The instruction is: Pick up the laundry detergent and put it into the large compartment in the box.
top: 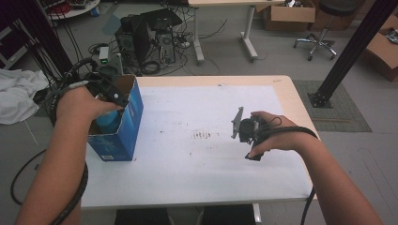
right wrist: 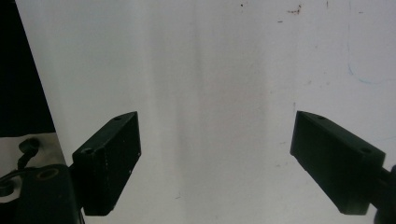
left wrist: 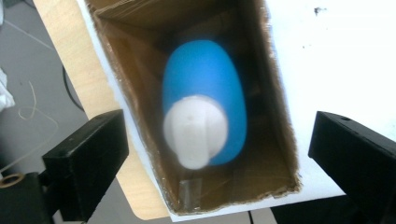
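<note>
At the left edge of the counter (top: 197, 183) stands an open-topped blue cardboard box (top: 123, 125), and inside it sits a blue bottle (left wrist: 205, 93) with a white cap (left wrist: 196, 130), upright and leaning a little toward one inner wall. The left gripper (left wrist: 217, 154) hangs right above the box mouth with its jaws spread wide — the bottle shows between them but well below, and neither pad touches it or the cardboard. In the high view the left hand (top: 82, 105) covers the near-left rim of the box, and a bit of the bottle's blue shows under it. The right gripper (right wrist: 217, 161) is held over the bare white counter sheet to the right of middle, well apart from the box — its jaws are spread too, with nothing between them.
</note>
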